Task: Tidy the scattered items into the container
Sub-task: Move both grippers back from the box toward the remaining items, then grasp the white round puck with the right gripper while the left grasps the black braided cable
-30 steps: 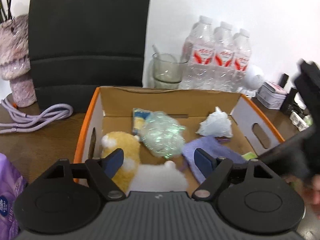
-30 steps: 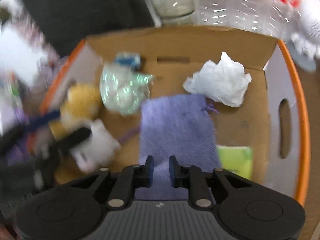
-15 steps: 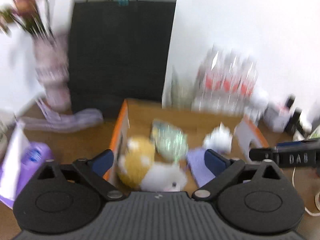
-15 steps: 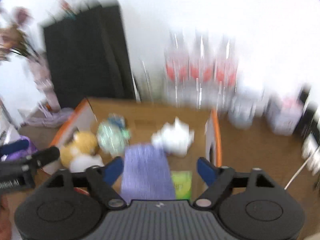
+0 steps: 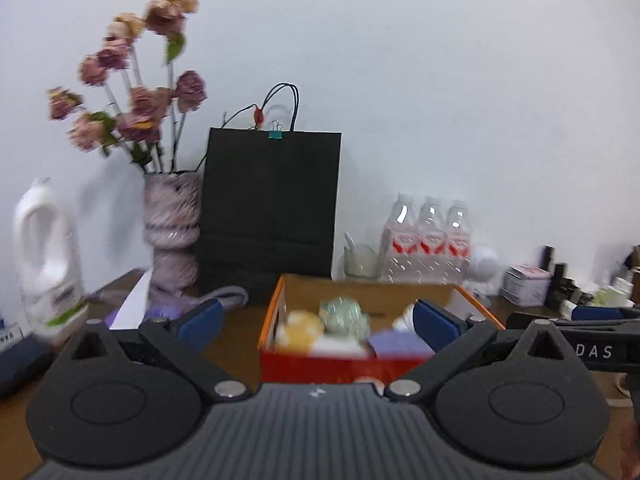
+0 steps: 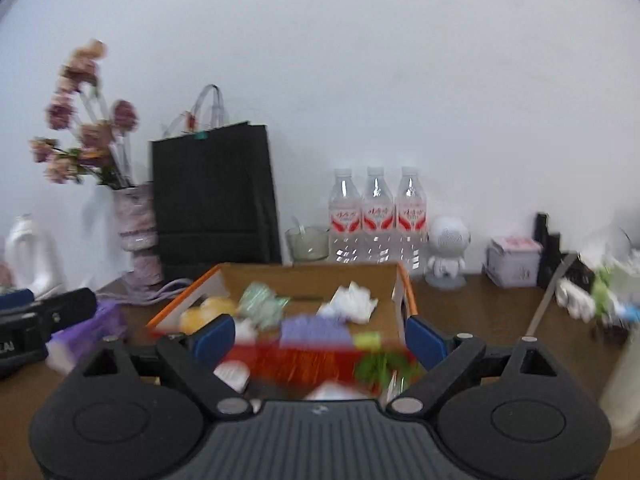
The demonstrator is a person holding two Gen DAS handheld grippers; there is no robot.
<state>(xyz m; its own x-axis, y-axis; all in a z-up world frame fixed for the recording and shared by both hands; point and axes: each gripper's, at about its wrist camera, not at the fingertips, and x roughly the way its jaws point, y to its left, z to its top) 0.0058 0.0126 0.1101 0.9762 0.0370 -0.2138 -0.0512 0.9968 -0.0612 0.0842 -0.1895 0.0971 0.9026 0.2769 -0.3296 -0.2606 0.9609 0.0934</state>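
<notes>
An orange-rimmed cardboard box sits on the brown table. In it lie a yellow plush, a shiny green wrapper ball, a purple cloth, crumpled white paper and a green packet. My left gripper is open and empty, held back in front of the box. My right gripper is open and empty, also in front of the box. The right gripper shows at the right of the left wrist view.
Behind the box stand a black paper bag, a vase of dried flowers, a glass cup, three water bottles and a white robot figure. A white jug and purple pack lie left. Small boxes clutter the right.
Both grippers have pulled back and up from inside the box to in front of it. The right gripper has opened, leaving the purple cloth in the box.
</notes>
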